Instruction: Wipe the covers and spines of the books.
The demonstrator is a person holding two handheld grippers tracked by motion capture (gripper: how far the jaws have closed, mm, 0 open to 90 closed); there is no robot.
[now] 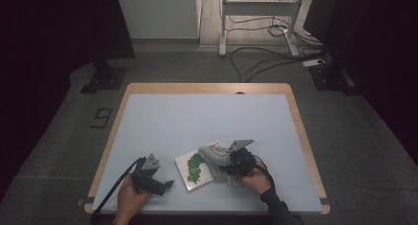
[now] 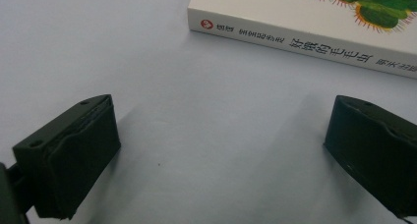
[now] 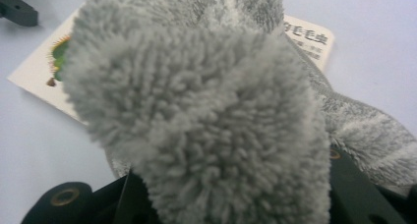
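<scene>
A white picture book (image 1: pixel 193 170) with a green caterpillar on its cover lies flat near the front of the table, its spine (image 2: pixel 295 40) facing my left gripper. A grey fluffy cloth (image 1: pixel 213 155) lies partly over the book's right side. My right gripper (image 1: pixel 225 162) is shut on this cloth (image 3: pixel 196 111), which bulges up between the jaws (image 3: pixel 231 194) and hides part of the book (image 3: pixel 307 37). My left gripper (image 1: pixel 166 185) rests low on the mat just left of the book, open (image 2: pixel 221 150) with nothing between its jaws.
A pale blue mat (image 1: pixel 197 116) covers the wooden table (image 1: pixel 207 88). The other gripper's jaw tip (image 3: pixel 17 8) shows at the far left beyond the book. Behind the table are floor cables (image 1: pixel 266 57), a white desk frame (image 1: pixel 256 8) and black stand bases (image 1: pixel 103 79).
</scene>
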